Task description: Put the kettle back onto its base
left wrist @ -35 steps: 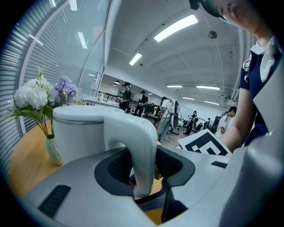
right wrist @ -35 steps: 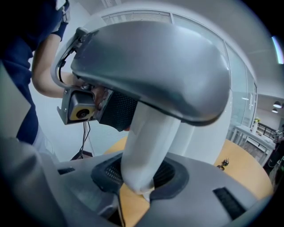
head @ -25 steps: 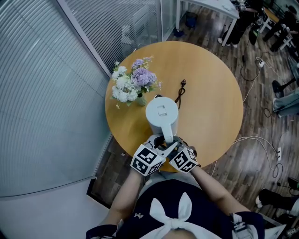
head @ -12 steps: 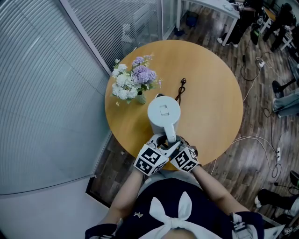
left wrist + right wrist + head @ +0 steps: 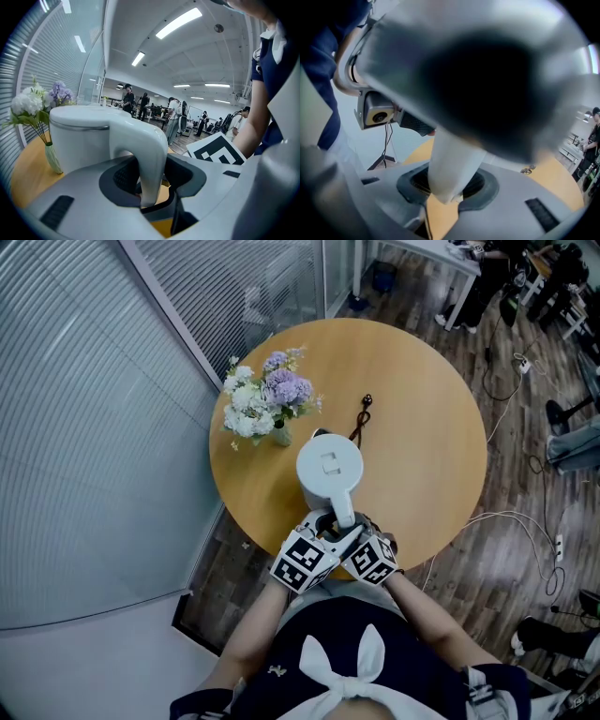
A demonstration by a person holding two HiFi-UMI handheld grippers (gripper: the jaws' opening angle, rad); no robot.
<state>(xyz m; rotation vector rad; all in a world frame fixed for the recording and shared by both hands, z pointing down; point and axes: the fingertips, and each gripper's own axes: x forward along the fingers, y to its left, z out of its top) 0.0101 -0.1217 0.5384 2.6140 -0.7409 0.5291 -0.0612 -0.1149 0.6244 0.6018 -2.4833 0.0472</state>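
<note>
Teamwork: left gripper (image 5: 148,182) and right gripper (image 5: 450,182) both clamp the handle (image 5: 149,150) of the white kettle (image 5: 328,468) at a round wooden table (image 5: 427,409); flowers (image 5: 267,401) stand beyond, leftward, with blinds (image 5: 94,427) and plank floor (image 5: 506,554) around.

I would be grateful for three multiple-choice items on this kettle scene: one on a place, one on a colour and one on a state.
1. In the head view, where do the flowers stand from the kettle?
A. to its left
B. to its right
C. on its lid

2. What colour is the kettle?
A. black
B. white
C. red

3. The kettle's handle stands between the fingers of:
A. neither gripper
B. one gripper only
C. both grippers

Key:
1 A: the flowers show left of the kettle in the head view.
2 B: its body, lid and handle all show white.
3 C: the left gripper and the right gripper each show the handle between their fingers in their own views.
</note>
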